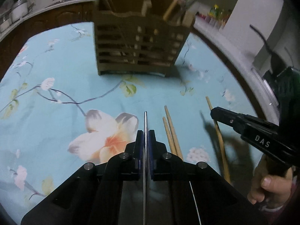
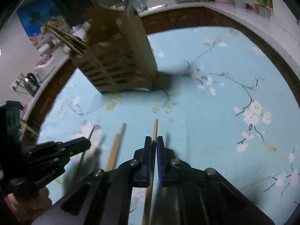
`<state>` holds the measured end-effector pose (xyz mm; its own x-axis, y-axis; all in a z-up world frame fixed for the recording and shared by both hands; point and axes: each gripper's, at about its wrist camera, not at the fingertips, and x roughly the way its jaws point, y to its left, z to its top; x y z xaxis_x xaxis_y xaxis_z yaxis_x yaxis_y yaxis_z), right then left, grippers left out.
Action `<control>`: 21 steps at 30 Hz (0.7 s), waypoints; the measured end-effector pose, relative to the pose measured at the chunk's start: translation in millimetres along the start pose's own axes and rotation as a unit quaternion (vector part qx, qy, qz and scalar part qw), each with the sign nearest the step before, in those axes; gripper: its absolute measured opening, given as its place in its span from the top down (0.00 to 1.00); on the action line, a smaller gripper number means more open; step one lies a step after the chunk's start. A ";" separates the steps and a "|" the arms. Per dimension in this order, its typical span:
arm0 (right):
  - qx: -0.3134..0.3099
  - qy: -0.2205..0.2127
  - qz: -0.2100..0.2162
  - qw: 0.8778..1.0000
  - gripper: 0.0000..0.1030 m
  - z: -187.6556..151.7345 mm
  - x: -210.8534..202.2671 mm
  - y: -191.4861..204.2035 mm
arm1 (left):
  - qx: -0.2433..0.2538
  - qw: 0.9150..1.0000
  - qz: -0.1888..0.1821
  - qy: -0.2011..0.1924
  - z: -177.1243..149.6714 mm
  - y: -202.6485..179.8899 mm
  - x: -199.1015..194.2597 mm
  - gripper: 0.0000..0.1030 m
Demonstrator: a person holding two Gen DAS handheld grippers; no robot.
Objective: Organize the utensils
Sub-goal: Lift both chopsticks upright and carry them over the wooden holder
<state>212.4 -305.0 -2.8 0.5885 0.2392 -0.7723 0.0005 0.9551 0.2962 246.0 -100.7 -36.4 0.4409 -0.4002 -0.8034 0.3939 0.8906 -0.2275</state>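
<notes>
Holding one utensil in each hand, we have the left gripper (image 1: 145, 136) closed on a thin metal rod (image 1: 145, 123) and the right gripper (image 2: 154, 144) closed on a wooden chopstick (image 2: 154, 129). Two more chopsticks (image 1: 171, 131) lie on the flowered surface (image 1: 56, 93), just beside the left gripper. The slatted holder (image 1: 138, 46) stands well ahead. We judge the thin rod may slip or pivot between the pads, and both long pieces may catch on the holder's rim.
</notes>
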 end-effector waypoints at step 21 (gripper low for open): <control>-0.049 -0.150 0.033 0.987 0.96 15.0 -143.6 46.9 | -0.017 0.985 -0.069 -0.159 -1.1 11.2 -172.1 0.96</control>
<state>140.0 -297.2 130.4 0.7982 0.2518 -0.5472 -0.1142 0.9552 0.2729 173.6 -21.6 98.7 0.6169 -0.5613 -0.5517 0.4437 0.8270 -0.3453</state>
